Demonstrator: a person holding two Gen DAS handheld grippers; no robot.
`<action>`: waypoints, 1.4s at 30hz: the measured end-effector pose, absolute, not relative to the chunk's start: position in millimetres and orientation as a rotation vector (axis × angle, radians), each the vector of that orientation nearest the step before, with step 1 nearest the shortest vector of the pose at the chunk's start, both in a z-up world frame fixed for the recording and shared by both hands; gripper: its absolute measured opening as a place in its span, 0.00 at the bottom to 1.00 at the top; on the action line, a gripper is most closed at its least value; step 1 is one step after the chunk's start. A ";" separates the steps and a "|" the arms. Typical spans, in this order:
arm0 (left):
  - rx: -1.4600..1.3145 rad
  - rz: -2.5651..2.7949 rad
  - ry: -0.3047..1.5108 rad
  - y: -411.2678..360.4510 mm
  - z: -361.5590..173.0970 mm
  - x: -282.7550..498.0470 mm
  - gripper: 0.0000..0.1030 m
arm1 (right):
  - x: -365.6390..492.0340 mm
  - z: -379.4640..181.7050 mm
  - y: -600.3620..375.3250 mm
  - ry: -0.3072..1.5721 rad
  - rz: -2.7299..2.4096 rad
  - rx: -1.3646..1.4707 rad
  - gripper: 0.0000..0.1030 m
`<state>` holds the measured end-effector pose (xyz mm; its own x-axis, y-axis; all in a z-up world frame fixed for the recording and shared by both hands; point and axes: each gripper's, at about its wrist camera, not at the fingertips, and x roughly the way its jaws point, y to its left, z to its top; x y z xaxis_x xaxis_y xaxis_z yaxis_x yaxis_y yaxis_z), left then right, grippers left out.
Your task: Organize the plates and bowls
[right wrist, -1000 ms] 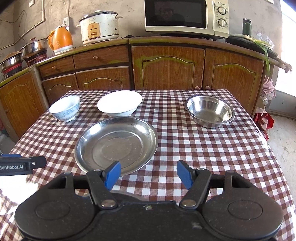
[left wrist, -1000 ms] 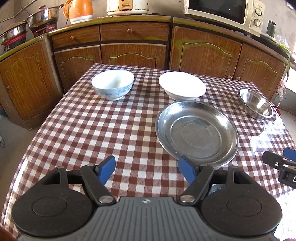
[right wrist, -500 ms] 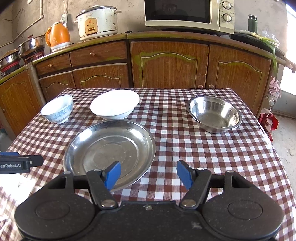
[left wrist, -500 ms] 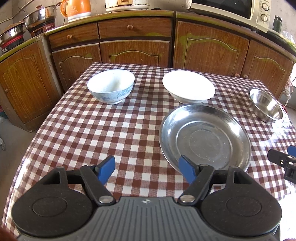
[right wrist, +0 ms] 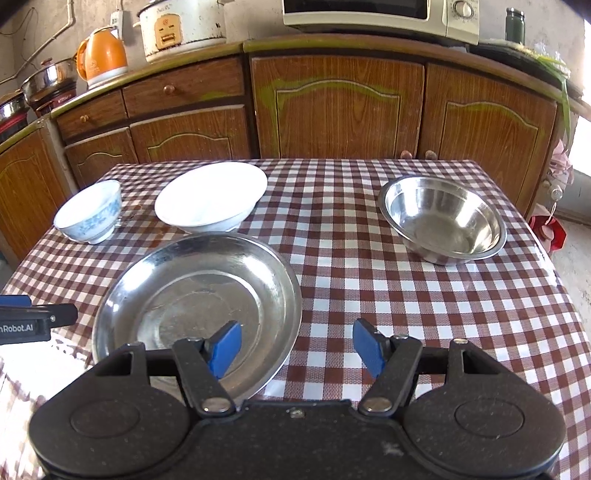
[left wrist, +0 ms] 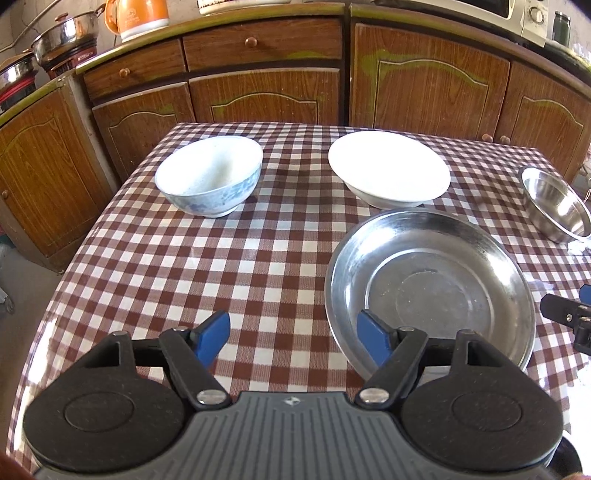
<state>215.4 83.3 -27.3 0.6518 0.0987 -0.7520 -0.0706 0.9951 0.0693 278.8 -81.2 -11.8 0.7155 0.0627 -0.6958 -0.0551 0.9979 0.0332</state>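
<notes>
Checked tablecloth covers the table, w/ four dishes on it. Big steel plate sits near centre; white shallow bowl just beyond it at the far side, rims almost touching. Blue-patterned bowl is far left, apart from the others. Steel bowl stands far right, well apart from the plate. Left gripper hovers over the near-left cloth, jaws apart, nothing btwn them; its right finger overlaps the plate's near-left rim in view. Right gripper hovers at the plate's near-right edge, jaws apart & empty, left finger over the plate, right finger over cloth. Wooden cabinets run behind; microwave, rice cooker, orange kettle on the counter.
</notes>
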 end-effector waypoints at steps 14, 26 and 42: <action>0.050 0.078 0.875 84.0 -43.1 244.9 0.76 | 312.8 -33.4 -78.4 0.832 0.069 0.007 0.77; 0.058 0.038 0.883 87.2 -62.5 271.4 0.65 | 333.2 -49.2 -77.8 0.860 0.077 0.036 0.77; -0.025 -0.094 0.870 82.4 -64.2 272.0 0.21 | 337.7 -56.4 -79.1 0.832 0.080 0.122 0.31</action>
